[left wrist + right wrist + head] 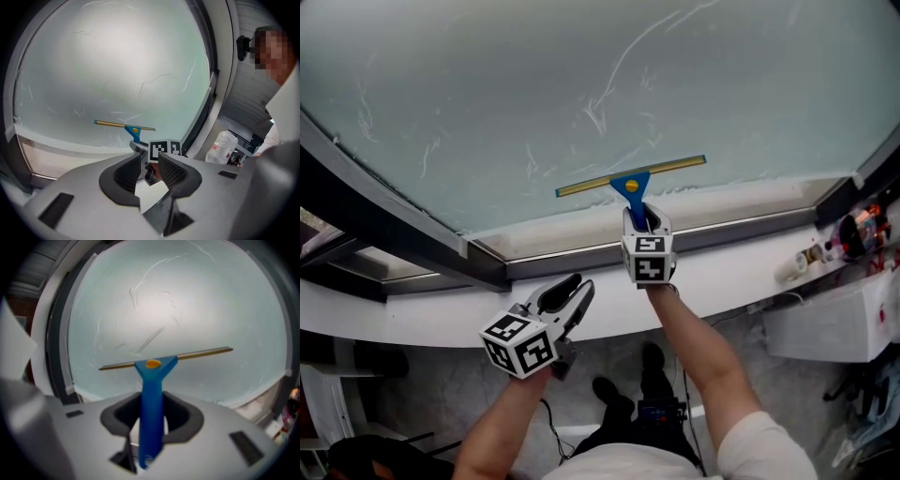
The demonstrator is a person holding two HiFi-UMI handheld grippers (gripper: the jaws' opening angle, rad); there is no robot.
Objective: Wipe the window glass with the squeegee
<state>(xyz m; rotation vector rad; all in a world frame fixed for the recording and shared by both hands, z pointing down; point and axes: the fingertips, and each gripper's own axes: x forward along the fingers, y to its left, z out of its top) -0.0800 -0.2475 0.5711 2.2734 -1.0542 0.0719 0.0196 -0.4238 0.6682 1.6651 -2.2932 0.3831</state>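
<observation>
the right tool point(152, 420) is clamped on the blue handle of the squeegee point(151, 380). the handle runs straight up out of the jaws, gripped low on its length, so the head sits well ahead of the grip. the left tool point(149, 171) has its jaws standing apart with nothing between them; it hangs below the white sill point(741, 272), away from the work.

the squeegee's blade lies low on the window glass point(581, 84), just above the bottom frame point(581, 251), so this looks like the low end of a pass. to do it well i'd press the whole edge evenly on the pane. the blade sits a little tilted, its right end higher in the head view, and a lifted end would likely leave a line. carry it down to the frame without twisting the handle in the jaws, since so long a lever could turn in the grip.

the squeegee itself has a plain blue handle that widens to a forked neck with an orange button at its middle — across the top runs a thin brass-coloured strip. the glass around it is milky, with pale curved streaks and scratch-like marks higher up — those parts seem to need more passes.
</observation>
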